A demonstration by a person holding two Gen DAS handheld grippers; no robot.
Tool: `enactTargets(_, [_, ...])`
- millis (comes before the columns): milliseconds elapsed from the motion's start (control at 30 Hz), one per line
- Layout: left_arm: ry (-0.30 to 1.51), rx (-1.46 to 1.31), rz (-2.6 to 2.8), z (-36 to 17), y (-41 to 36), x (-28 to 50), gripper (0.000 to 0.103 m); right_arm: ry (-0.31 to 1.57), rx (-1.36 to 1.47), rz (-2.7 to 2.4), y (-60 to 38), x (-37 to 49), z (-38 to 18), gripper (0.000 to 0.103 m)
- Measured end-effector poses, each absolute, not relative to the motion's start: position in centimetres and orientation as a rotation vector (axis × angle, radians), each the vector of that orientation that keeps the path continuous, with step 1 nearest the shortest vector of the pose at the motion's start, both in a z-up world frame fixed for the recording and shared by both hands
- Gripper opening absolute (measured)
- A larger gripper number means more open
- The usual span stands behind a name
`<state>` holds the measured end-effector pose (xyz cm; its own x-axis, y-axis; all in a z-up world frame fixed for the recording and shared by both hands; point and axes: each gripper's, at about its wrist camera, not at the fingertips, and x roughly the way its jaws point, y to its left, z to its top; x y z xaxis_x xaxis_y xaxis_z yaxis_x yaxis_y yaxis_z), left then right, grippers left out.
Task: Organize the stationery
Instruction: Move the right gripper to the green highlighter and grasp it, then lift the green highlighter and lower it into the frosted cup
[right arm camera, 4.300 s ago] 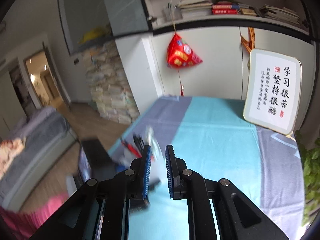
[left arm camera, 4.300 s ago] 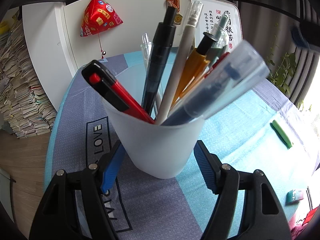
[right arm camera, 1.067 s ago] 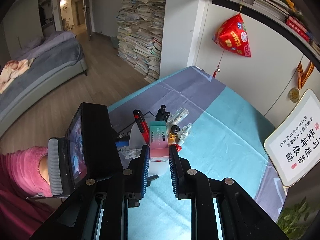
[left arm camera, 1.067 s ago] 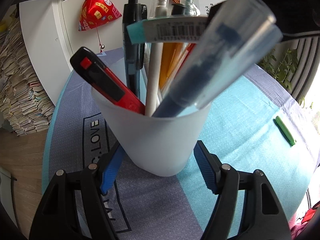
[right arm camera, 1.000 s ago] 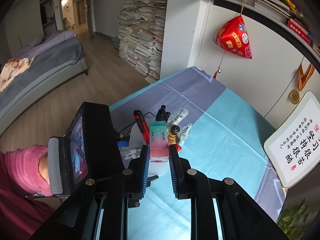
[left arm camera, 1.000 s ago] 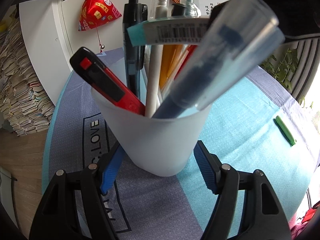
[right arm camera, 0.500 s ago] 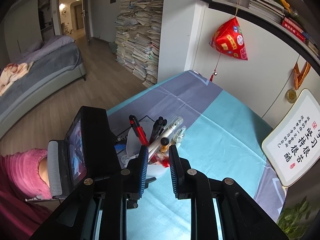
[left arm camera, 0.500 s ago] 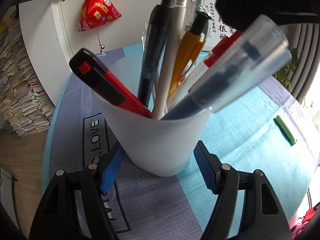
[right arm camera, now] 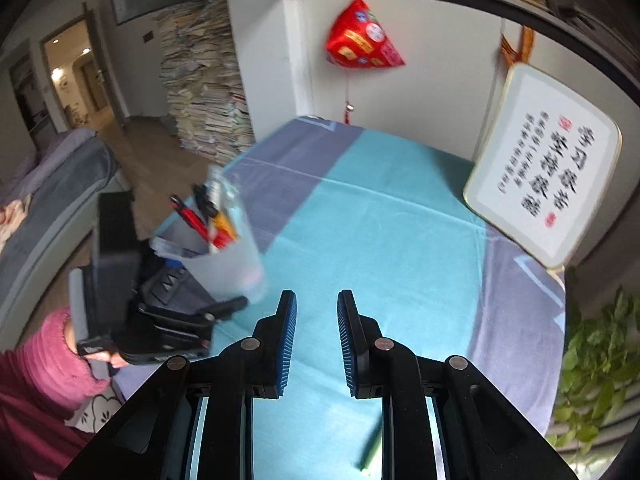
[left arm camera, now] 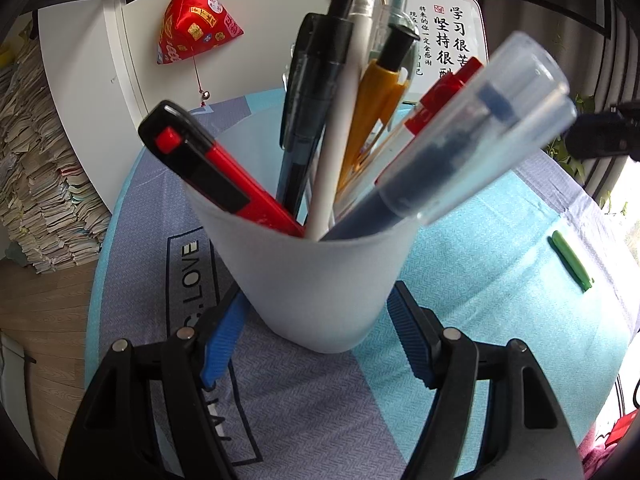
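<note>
Across both views the counter [left arm camera: 500,292], w/ a teal-and-grey cloth over it, carries everything; the grey part bears a "LOVE" print at approx 8 o'clock in the left wrist view.

Propped at the counter's far edge, approx 2 o'clock in the right wrist view, is a framed calligraphy board [right arm camera: 544,184]. A red pyramid ornament [right arm camera: 362,46] hangs on the wall at 12 o'clock.

Next, the frosted white cup [left arm camera: 316,280] stands upright on the counter, dead centre of the left wrist view. The left gripper [left arm camera: 316,342] has its jaws spread wide, one blue pad [left arm camera: 222,344] on each side of the cup's base; whether the pads touch the cup can't be told. In the right wrist view the cup sits at approx 9 o'clock, blurred.

Right gripper [right arm camera: 316,340] hangs over bare teal cloth, jaws parted w/ nothing between them, well apart from the cup.

Inside the cup, fanned out: a clear-capped blue pen [left arm camera: 472,132] leaning to 2 o'clock, a red-and-black utility knife [left arm camera: 208,168] leaning to 10 o'clock, a black pen [left arm camera: 312,92], a white pen [left arm camera: 344,120] and an orange pen [left arm camera: 380,100] near 12 o'clock, plus a red-capped one [left arm camera: 440,98].

Smallest: a green pen [left arm camera: 570,260] lies flat on the teal cloth at 3 o'clock in the left wrist view, well apart from the cup; in the right wrist view it shows near the right gripper at approx 5 o'clock.
</note>
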<state>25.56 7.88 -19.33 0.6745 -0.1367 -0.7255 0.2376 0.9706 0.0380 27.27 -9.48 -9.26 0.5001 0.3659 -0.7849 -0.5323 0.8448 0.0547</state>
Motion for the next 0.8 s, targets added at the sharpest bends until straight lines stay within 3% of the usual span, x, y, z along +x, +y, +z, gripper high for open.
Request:
enactTargets(367, [0.798,0.152,-0.201,-19.2,7.5,25.2,0.07,1.059,-0.035,0.369,-16.0,27.0,-14.9,0.021])
enactTargets(533, [0.798,0.152,-0.201,-19.3,7.6,25.2,0.07,1.077,0.002,0.369,-16.3,26.8,-15.6,0.04])
enactTargets(800, [0.798,0.149,-0.203,-19.4,7.5,25.1,0.071,1.11,-0.105,0.388,-14.1,26.1,-16.8,0.04])
